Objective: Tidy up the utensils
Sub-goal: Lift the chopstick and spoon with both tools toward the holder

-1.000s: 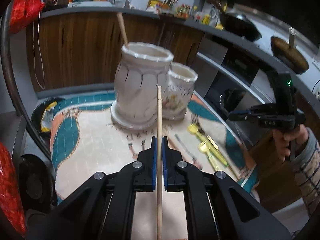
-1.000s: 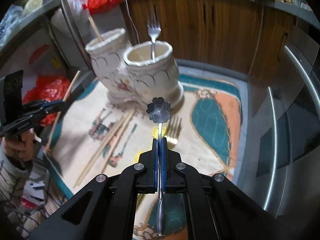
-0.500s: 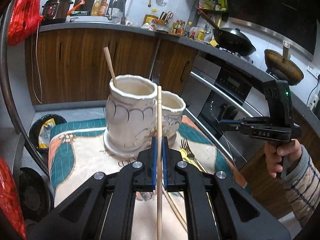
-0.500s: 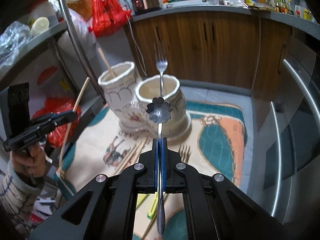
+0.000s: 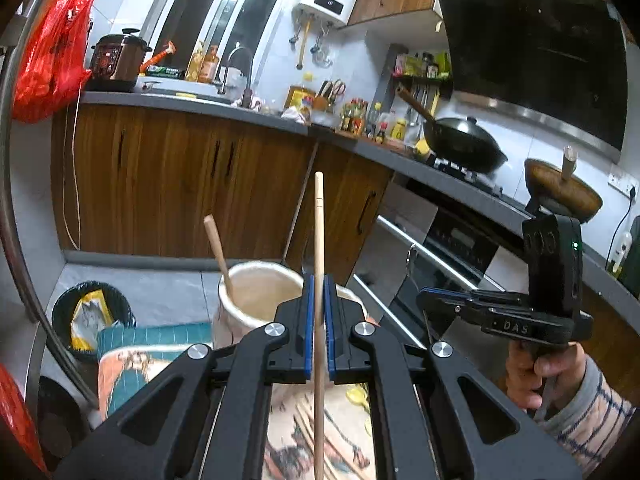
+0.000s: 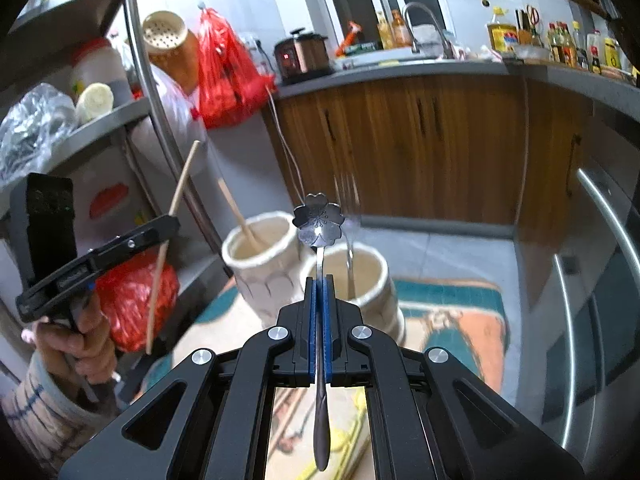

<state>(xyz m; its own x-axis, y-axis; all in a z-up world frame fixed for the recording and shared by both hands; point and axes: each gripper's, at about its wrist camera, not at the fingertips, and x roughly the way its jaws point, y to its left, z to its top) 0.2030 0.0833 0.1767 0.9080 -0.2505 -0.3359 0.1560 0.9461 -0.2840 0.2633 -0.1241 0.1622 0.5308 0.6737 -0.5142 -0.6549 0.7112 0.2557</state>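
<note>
My left gripper (image 5: 319, 280) is shut on a long wooden chopstick (image 5: 319, 232) that stands upright above the tall cream holder (image 5: 256, 300). One chopstick (image 5: 218, 252) leans inside that holder. My right gripper (image 6: 319, 280) is shut on a metal spoon with a flower-shaped bowl (image 6: 319, 222), held above the shorter cream holder (image 6: 360, 280). A fork (image 6: 349, 208) stands in that holder, blurred. The two holders sit side by side on a patterned mat (image 6: 452, 320). Each gripper shows in the other's view: the right gripper (image 5: 424, 298) and the left gripper (image 6: 172, 222).
Loose chopsticks (image 5: 316, 436) and yellow utensils (image 6: 352, 432) lie on the mat below the grippers. A black bin (image 5: 92, 320) stands on the floor at the left. A metal rack pole (image 6: 160, 120), a red bag (image 6: 136, 304) and oven handles (image 6: 600, 208) flank the table.
Both grippers have risen and tipped upward with the chopstick and the spoon still held. The holders now sit lower and closer in both views.
</note>
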